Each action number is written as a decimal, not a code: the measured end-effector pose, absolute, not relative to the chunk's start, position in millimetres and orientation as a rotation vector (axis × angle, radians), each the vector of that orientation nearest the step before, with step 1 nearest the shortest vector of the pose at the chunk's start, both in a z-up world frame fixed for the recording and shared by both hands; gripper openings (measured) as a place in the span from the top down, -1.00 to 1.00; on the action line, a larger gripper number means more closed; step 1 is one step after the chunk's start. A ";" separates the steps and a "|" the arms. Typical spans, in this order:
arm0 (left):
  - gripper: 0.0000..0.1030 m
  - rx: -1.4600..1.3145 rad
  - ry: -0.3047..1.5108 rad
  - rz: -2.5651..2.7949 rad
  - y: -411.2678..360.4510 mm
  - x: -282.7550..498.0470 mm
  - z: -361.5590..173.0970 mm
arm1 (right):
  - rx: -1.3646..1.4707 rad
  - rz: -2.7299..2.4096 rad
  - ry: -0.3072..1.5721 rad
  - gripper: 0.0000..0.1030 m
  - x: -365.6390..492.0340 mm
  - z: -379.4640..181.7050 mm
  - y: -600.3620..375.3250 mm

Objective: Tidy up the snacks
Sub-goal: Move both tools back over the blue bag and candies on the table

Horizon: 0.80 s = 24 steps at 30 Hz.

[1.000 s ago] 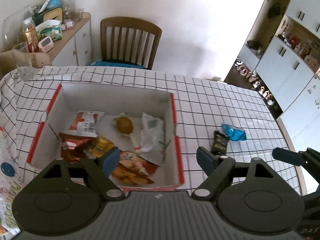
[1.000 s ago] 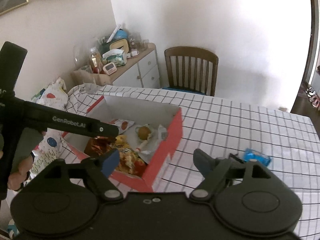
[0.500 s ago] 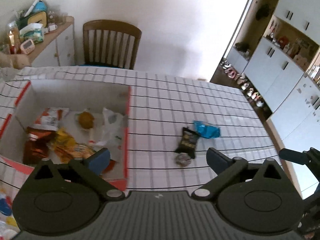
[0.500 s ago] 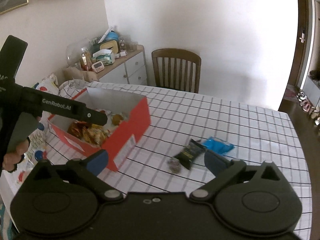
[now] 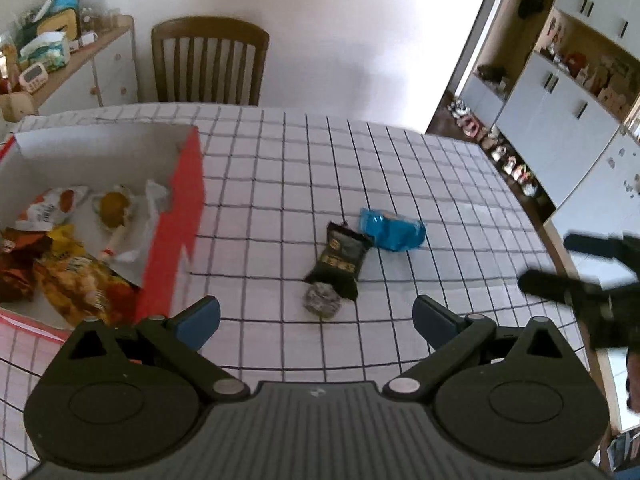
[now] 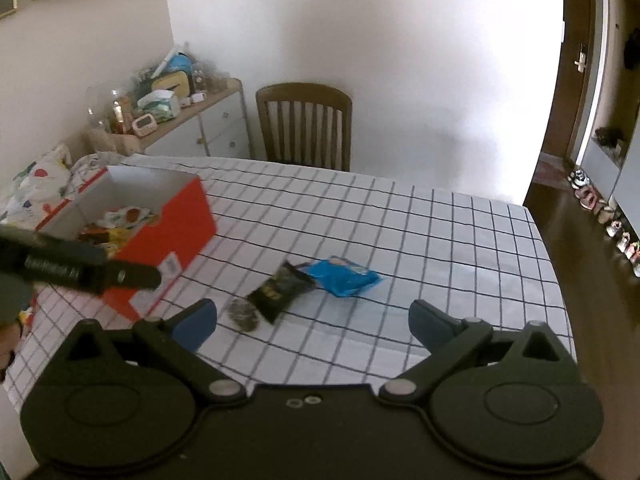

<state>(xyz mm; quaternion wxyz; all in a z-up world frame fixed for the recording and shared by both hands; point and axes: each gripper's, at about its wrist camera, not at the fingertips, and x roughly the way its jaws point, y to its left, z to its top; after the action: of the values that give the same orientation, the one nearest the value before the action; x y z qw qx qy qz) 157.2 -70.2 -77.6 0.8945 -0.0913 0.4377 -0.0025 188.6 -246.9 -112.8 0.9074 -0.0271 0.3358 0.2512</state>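
The table [image 5: 280,168] with the checked cloth carries a red box [image 5: 182,236] on the left side, and the box already holds several snack bags. Three snacks lie outside of it, near the middle of the cloth: a blue packet [image 5: 390,230], a black packet [image 5: 340,258] touching its corner, and a small grey ball-shaped snack [image 5: 322,300] just at the lower end of the black one.

The left gripper [image 5: 316,318] and the right gripper [image 6: 312,320] both have their jaws spread to the widest, and nothing is between them.

I judge the step in hand is to reach for these loose snacks. It would be good to give each gripper its own target: the left one the grey snack, nearest to the box, the right one the blue packet. The black packet overlaps its neighbours, so a careless close may catch two wrappers. Better to come down on the free edge of a packet and close slowly, because thin foil slides easily on cloth.
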 end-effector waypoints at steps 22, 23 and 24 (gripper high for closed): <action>-1.00 -0.244 1.065 0.087 -77.3 222.5 -148.9 | -0.170 0.563 0.876 -0.96 328.8 -171.1 -205.4; -1.00 -0.243 1.067 0.087 -77.9 224.6 -151.1 | -0.176 0.566 0.887 -0.96 333.6 -175.6 -203.0; -1.00 -0.239 1.069 0.088 -78.9 226.5 -153.0 | -0.179 0.566 0.895 -0.95 337.7 -179.7 -201.4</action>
<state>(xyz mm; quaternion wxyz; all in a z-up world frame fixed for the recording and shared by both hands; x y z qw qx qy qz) 226.5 -78.9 -153.0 0.8528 -0.1135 0.5080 0.0419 337.7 -201.4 -179.7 0.8592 -0.0851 0.4262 0.2698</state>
